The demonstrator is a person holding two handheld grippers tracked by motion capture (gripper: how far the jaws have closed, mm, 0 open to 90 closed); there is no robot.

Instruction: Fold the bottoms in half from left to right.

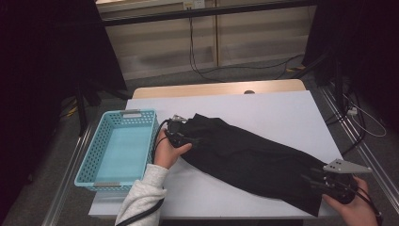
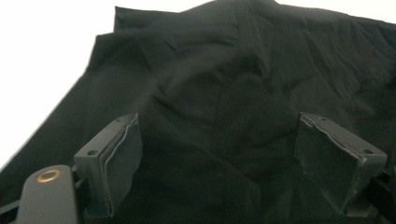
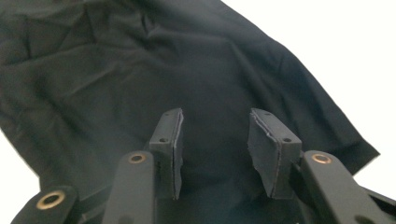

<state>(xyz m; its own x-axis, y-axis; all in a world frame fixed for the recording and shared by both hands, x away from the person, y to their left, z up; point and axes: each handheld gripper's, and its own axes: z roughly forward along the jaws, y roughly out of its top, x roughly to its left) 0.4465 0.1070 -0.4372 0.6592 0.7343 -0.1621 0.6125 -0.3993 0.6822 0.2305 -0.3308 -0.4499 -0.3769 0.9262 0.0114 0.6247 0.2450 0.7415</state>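
A black cloth [image 1: 249, 157] lies folded in a long band across the white table [image 1: 263, 110], running from the middle left to the near right corner. My left gripper [image 1: 188, 138] sits at the cloth's left end, its jaws wide apart over the black cloth [image 2: 224, 93] with nothing pinched. My right gripper [image 1: 314, 181] is at the cloth's near right end. Its jaws stand partly apart above the black cloth [image 3: 140, 70], and the pads [image 3: 266, 149] press on nothing.
A light blue plastic basket [image 1: 96, 153] with nothing in it stands at the table's left edge, beside my left hand. Cables trail on the floor beyond the table and to its right. A wooden strip [image 1: 216, 88] borders the far edge.
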